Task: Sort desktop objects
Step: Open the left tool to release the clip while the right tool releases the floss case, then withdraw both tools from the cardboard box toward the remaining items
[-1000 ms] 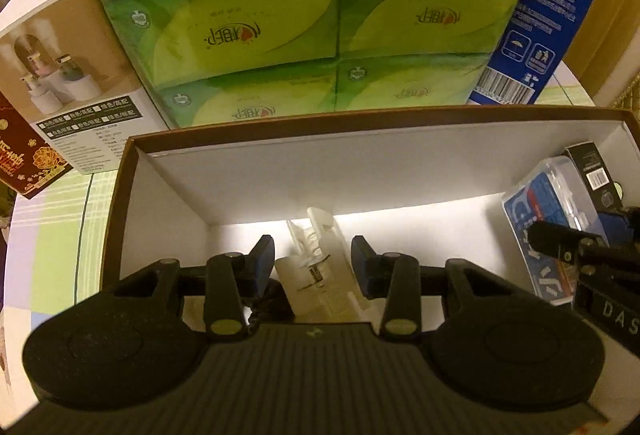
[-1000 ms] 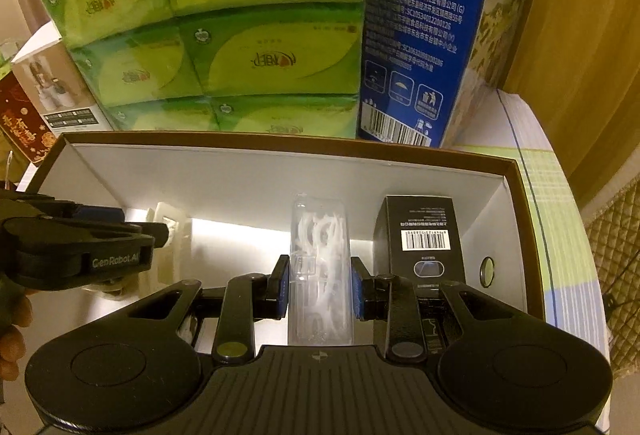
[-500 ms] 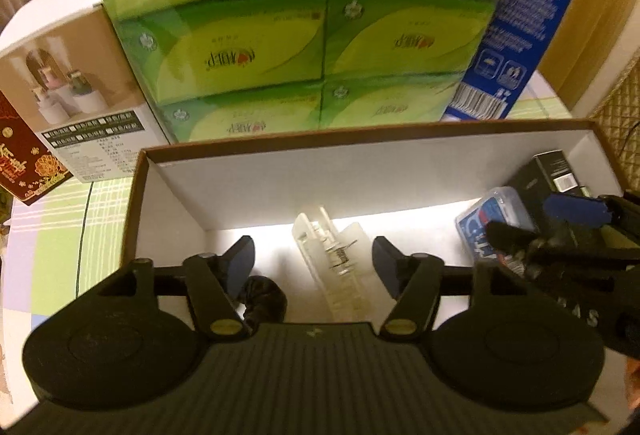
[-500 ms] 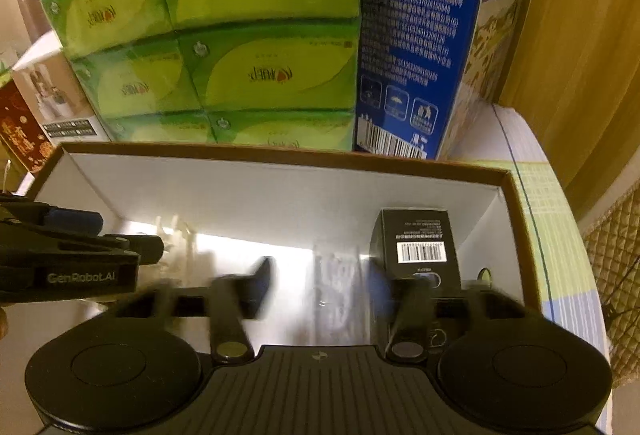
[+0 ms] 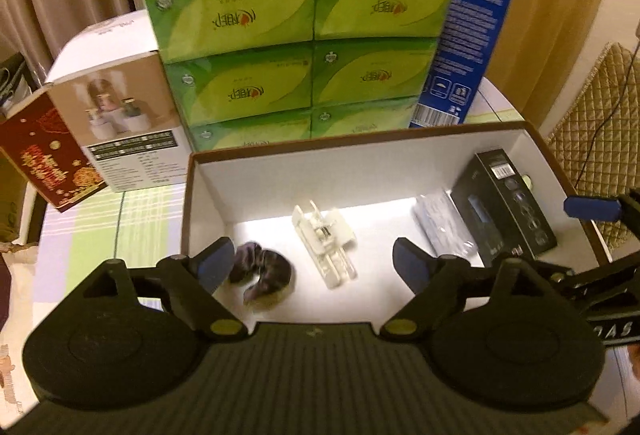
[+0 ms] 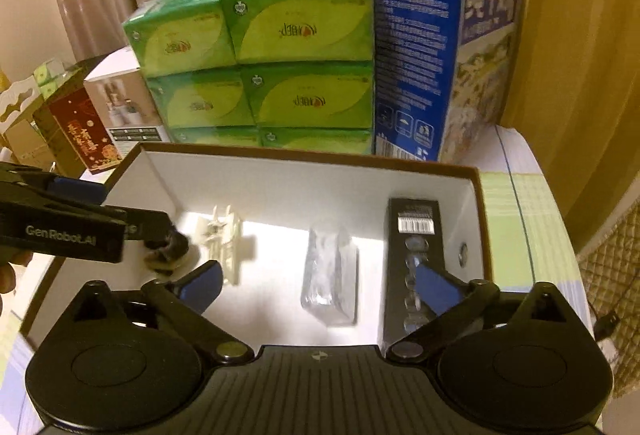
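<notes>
From the left wrist view, the left gripper (image 5: 314, 261) hangs above an open box (image 5: 352, 155) with white inner walls and a brown rim. Its blue-padded jaws are opening, spread wide, and nothing is pressed between them. On the white floor beneath lies a cream-white plastic clip (image 5: 325, 241), ribbed and toothed, with a small metal spring at its middle. Its long axis runs from far-left to near-right in this view. Just left of it sits a dark purple scrunchie (image 5: 262, 273), curled into a loose ring, close to the left finger. Farther right lies a clear plastic case (image 5: 442, 223), blurred, and touching its right side a black carton (image 5: 504, 207) with a barcode label at its far end. Both lie lengthwise, pointing toward the back wall. The right gripper's blue pad shows at the right edge. Behind the box stands a stack of green tissue packs (image 5: 304, 47) and a blue carton (image 5: 468, 35).

From the right wrist view, the right gripper (image 6: 318, 287) also hovers over the box (image 6: 312, 175), jaws opening and fully apart, gripping nothing. The clear plastic case (image 6: 330, 277) lies between and below the fingers, long axis running near to far. The black carton (image 6: 412, 231) lies parallel on its right, barcode end toward the back wall. The white clip (image 6: 224, 239) lies left of the case. The scrunchie (image 6: 168, 249) sits partly behind the left gripper (image 6: 100, 223), which reaches in from the left edge.
</notes>
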{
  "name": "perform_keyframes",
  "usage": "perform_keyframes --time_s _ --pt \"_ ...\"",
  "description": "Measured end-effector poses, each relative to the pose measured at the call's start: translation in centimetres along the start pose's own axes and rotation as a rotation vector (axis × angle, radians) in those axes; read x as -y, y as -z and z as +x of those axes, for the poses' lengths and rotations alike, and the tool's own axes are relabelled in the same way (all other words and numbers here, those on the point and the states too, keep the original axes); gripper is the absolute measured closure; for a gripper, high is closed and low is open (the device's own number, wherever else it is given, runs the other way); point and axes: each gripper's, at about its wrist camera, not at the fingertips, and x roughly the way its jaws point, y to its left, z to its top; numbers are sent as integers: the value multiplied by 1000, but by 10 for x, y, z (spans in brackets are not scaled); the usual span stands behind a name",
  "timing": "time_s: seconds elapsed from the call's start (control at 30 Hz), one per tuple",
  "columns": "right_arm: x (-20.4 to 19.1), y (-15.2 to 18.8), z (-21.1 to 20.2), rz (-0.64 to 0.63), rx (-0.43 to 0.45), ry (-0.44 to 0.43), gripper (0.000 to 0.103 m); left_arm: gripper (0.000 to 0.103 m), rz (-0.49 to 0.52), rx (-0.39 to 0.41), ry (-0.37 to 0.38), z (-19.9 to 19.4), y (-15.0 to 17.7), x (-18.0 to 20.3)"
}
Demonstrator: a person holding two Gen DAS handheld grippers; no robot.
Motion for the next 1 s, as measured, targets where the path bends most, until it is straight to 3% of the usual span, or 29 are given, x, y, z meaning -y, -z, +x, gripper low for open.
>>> perform_keyframes --time_s 0.1,1.0 --pt "0 8 -16 7 4 0 2 13 7 11 -8 -17 11 3" --pt "-22 68 -123 55 42 -35 2 9 -54 24 -88 -133 106 10"
